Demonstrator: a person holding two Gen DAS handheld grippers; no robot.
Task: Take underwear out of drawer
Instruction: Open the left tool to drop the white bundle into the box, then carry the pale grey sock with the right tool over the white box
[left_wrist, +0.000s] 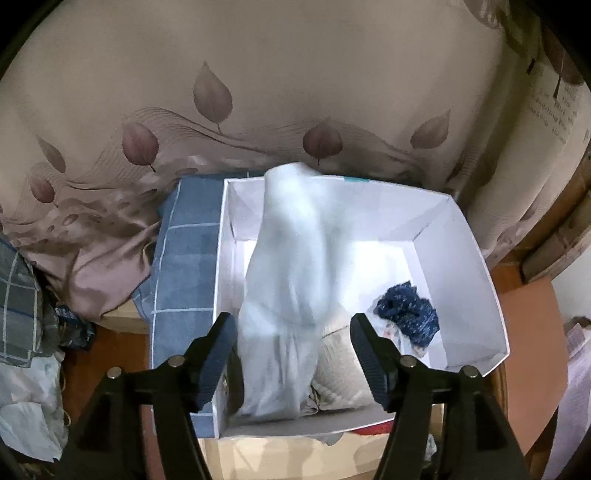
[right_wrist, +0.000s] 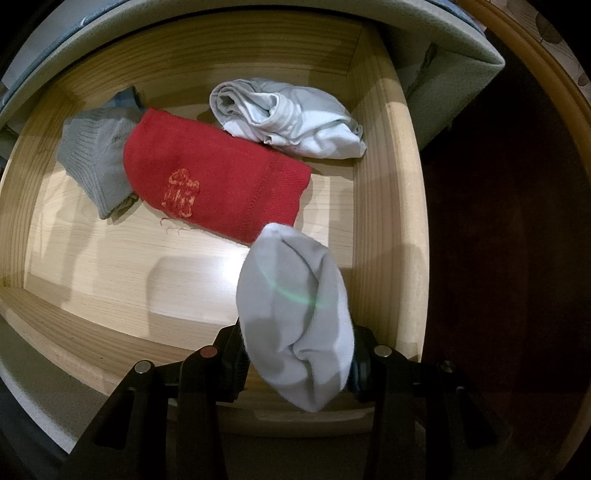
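Two tools are at work, each over its own container. Nearest the right wrist camera, the right tool (right_wrist: 295, 363) is closed on a pale grey garment (right_wrist: 293, 317), whose bundle bulges up between the pads and hangs above the near right corner of the wooden drawer (right_wrist: 384, 206). Its long axis runs away from the tool toward the drawer's middle. Past it on the drawer floor lies a red piece (right_wrist: 218, 181), lengthwise from far left to near right; a grey ribbed piece (right_wrist: 94, 162) touches its left end, and a crumpled whitish piece (right_wrist: 288, 118) sits near the far right corner.

In the left wrist view, the left tool (left_wrist: 293, 360) stands wide, its pads clear of the cloth on either side. Between them a white garment (left_wrist: 291, 280), blurred, drapes lengthwise from the near wall of the white box (left_wrist: 469, 254) to its far wall. A beige folded piece (left_wrist: 340, 365) lies beneath it at the near edge, and a dark blue speckled piece (left_wrist: 408, 317) sits toward the near right side.

I judge the white garment released into the box, so the right hand's grey bundle is next to travel there; the remaining drawer items lie straight ahead of the right tool, making that hand the nearer one.
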